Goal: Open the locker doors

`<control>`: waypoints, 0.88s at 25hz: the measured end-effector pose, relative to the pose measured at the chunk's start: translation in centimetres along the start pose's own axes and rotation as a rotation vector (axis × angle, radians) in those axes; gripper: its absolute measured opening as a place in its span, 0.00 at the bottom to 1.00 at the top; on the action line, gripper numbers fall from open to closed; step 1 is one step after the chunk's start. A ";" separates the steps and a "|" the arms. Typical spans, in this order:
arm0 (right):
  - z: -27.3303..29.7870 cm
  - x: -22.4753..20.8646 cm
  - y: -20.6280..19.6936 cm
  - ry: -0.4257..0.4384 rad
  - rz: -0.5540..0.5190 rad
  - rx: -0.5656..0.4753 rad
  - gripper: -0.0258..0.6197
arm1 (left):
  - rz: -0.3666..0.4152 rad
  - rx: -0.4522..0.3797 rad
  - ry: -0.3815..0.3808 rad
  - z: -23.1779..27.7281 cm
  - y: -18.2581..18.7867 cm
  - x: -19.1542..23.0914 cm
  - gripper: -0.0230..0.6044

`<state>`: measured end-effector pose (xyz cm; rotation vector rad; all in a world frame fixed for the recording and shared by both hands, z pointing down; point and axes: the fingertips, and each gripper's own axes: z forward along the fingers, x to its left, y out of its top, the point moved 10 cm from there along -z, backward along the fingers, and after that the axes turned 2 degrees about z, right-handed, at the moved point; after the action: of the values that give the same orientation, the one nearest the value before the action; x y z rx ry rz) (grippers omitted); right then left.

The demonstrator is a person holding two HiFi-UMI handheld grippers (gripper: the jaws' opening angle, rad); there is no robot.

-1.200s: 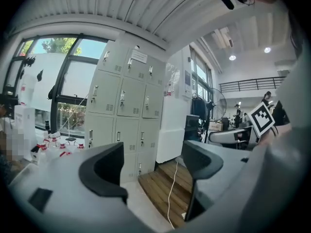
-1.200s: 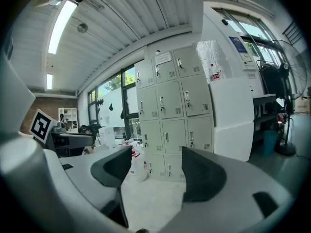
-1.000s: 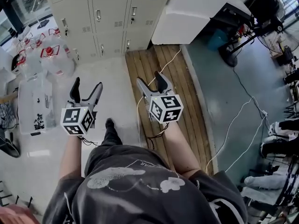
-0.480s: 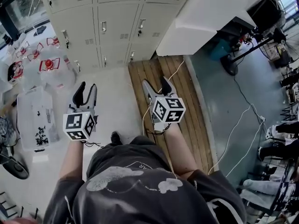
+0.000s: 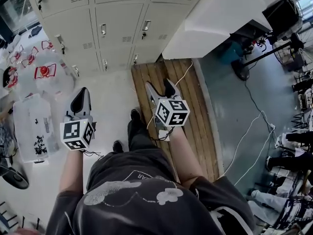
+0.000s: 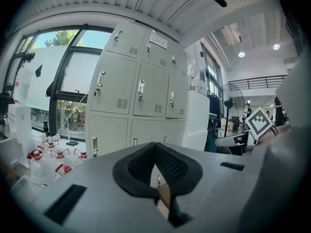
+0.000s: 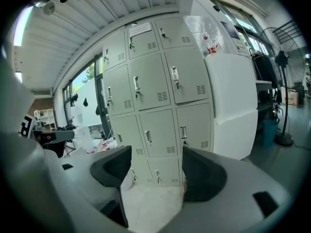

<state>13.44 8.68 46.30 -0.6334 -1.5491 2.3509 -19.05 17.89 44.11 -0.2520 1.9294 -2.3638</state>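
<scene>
A bank of pale grey lockers (image 5: 102, 18) stands ahead with every door closed, each with a small metal handle (image 5: 103, 29). My left gripper (image 5: 81, 101) hovers over the white floor short of them; its dark pads meet with nothing between. My right gripper (image 5: 159, 88) is level with it, over the wooden planks, jaws apart and empty. In the left gripper view the shut left gripper (image 6: 155, 152) points at the locker doors (image 6: 141, 93). The open right gripper (image 7: 155, 171) in the right gripper view frames the lower lockers (image 7: 158, 125). Neither gripper touches a door.
Clear jugs with red caps (image 5: 44, 72) and a clear plastic box (image 5: 33, 126) crowd the floor at left. A wooden plank platform (image 5: 186, 87) runs to the lockers; a big white block (image 5: 210, 18) stands right of them. Cables (image 5: 254, 126) trail across the green floor.
The left gripper's jaws have gone from wide apart to shut, empty. The right gripper stays open. The person has taken a step, and the lockers have slid a little in the head view.
</scene>
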 end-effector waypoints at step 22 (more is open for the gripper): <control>27.0 -15.4 -1.0 0.148 0.007 0.149 0.53 | -0.017 0.185 0.139 24.6 -5.7 -1.1 0.05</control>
<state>13.67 -19.36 59.67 -0.7589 -1.2977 2.3395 -13.38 -4.48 54.36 -0.0938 1.7517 -2.6140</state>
